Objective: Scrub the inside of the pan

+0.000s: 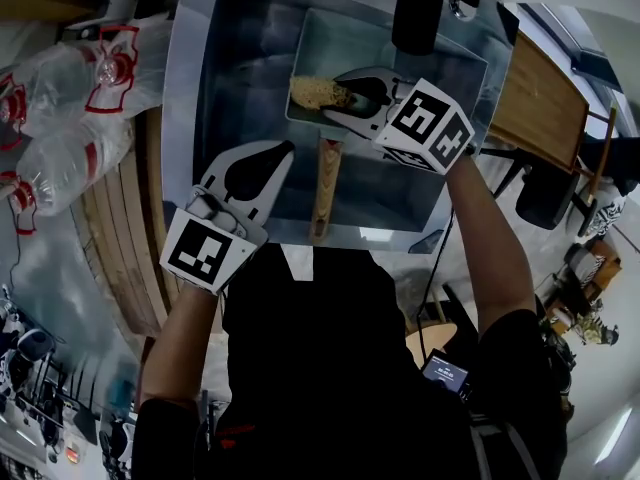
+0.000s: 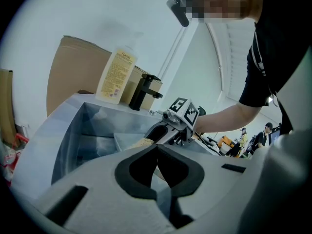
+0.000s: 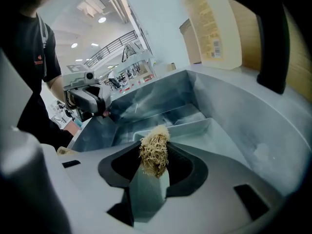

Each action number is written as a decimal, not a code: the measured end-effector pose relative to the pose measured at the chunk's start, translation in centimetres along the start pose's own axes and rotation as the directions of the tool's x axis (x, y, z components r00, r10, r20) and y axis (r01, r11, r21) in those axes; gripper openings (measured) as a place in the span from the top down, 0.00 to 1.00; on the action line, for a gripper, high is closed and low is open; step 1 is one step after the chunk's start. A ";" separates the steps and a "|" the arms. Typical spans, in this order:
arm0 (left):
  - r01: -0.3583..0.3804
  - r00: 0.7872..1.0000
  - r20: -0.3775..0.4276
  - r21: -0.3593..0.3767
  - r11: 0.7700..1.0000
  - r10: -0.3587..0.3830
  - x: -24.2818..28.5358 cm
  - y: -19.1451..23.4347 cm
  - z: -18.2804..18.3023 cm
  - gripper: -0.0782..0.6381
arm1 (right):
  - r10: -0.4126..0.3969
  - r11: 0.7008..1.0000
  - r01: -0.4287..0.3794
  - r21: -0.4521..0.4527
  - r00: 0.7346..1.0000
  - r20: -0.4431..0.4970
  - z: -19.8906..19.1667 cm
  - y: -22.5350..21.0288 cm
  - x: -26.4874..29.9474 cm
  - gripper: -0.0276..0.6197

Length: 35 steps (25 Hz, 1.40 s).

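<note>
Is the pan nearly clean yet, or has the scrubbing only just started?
Done: the pan sits in the sink, and the right tongs are shut on the straw-coloured scrubber.
In hand: the scrubber is over the pan's inside, at the wooden handle end.
Left: no suds or scrubbed patches show, so most scrubbing probably remains. The left tongs are shut and empty, beside the handle.

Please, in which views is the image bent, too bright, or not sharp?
Head view: straight lines bend toward the edges; the black clothing shows no detail. Left gripper view: dark round vignette, washed-out wall, left claw soft. Right gripper view: same vignette, glaring ceiling lamp, scrubber in the right claw sharp.
</note>
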<state>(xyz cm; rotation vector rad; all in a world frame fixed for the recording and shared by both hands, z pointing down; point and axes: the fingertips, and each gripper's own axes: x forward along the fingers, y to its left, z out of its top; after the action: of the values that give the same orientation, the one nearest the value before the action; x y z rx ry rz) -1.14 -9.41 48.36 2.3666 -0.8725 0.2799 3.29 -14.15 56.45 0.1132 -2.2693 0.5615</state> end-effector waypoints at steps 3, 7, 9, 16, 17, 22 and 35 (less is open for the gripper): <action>-0.002 1.000 0.001 -0.006 1.000 0.002 0.0 0.2 0.0 0.87 | -0.035 0.999 0.035 0.010 0.999 0.006 0.0 -1.2 0.1 0.73; -0.001 1.000 0.000 -0.011 1.000 0.001 0.1 0.3 0.0 0.87 | -0.099 0.995 0.098 0.030 0.995 0.012 -0.1 -3.5 0.4 0.73; 0.000 1.000 0.000 -0.013 1.000 0.000 0.1 0.2 0.1 0.87 | -0.133 0.990 0.133 0.039 0.991 0.014 0.0 -4.8 0.4 0.73; 0.002 1.000 -0.005 -0.012 1.000 -0.002 0.1 0.0 0.3 0.87 | -0.249 0.967 0.248 0.052 0.968 0.012 0.4 -8.7 0.4 0.73; 0.005 1.000 -0.007 -0.010 1.000 -0.005 0.1 -0.1 0.3 0.87 | -0.261 0.964 0.259 0.054 0.965 0.015 0.4 -9.0 0.4 0.73; 0.021 1.000 -0.010 0.000 1.000 -0.021 0.2 -0.5 0.7 0.87 | -0.265 0.963 0.262 0.060 0.963 0.055 1.0 -7.8 -0.9 0.73; 0.031 1.000 -0.001 0.012 0.999 -0.031 0.4 -1.3 1.3 0.87 | -0.052 0.999 0.052 0.005 0.998 -0.028 -3.6 0.4 -2.5 0.73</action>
<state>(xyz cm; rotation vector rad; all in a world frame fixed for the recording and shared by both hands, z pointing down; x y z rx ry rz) 0.05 -9.61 46.84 2.3892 -0.8351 0.2745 7.34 -12.46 56.60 0.1657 -2.2317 0.5389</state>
